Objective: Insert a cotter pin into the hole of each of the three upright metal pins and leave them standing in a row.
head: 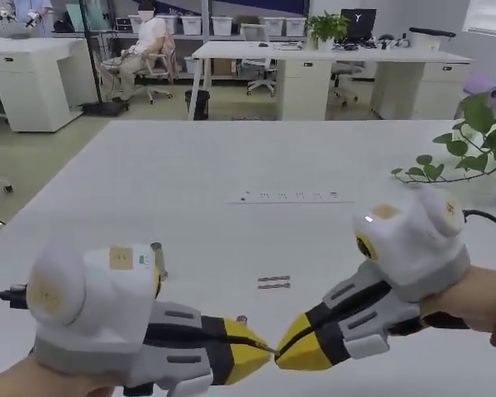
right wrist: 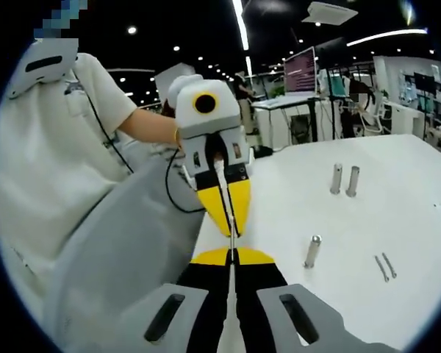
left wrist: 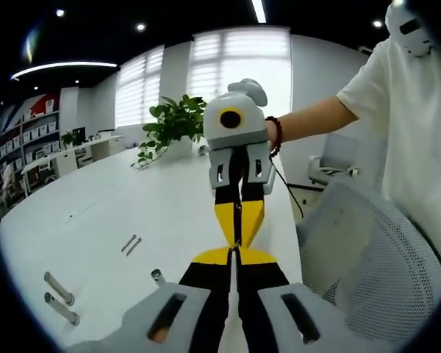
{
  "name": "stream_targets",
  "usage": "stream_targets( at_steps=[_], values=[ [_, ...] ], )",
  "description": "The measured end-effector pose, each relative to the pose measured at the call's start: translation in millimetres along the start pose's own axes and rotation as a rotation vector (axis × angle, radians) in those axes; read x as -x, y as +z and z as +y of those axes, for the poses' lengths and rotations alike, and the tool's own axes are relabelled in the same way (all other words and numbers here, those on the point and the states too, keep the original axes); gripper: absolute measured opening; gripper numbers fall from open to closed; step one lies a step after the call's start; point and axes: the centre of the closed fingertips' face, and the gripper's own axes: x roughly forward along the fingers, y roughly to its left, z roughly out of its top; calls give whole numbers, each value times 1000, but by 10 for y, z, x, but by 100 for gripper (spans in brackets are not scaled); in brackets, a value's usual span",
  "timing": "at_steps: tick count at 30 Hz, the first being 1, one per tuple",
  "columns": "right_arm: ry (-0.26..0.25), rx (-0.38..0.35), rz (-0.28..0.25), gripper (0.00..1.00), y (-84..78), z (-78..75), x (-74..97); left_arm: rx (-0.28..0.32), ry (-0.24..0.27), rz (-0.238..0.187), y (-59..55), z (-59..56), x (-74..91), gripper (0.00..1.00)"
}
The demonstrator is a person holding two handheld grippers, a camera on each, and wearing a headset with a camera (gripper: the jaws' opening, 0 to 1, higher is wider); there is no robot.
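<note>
White workbench (head: 190, 178), left gripper (head: 261, 351), right gripper (head: 286, 352), fingers closed tip to tip, grasp unclear

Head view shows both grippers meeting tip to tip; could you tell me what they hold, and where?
A thin cotter pin, pinched at its ends: left gripper shut on one end, right gripper shut on the other.

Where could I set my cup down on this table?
Bare: the stretch between the strip and the cotter pins, and the table beyond the strip. Crowded: near the left gripper, right gripper and pins, and by the plant.
</note>
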Motion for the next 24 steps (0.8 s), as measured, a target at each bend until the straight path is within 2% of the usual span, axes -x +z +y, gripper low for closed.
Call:
stream_targets(
  at_steps=[2, 4, 6, 12, 19, 24],
  values=[
    [-16, -2, -9, 2, 17, -54, 16, -3, 43, 6, -27, 67, 4, 1],
    [-37, 18, 13, 2, -10, -104, 32, 17, 62, -3, -35, 102, 11, 7],
    [-46, 20, 18, 2, -12, -125, 35, 11, 74, -2, -47, 127, 18, 10],
    [-83, 27, 40, 2, -41, -218, 62, 28, 170, 25, -151, 313, 43, 17],
    [-137, 38, 80, 2, -103, -371, 92, 57, 292, 31, -234, 555, 26, 20],
    [-170, 58, 141, 2, -202, -510, 112, 82, 349, 42, -292, 668, -20, 20]
  ],
)
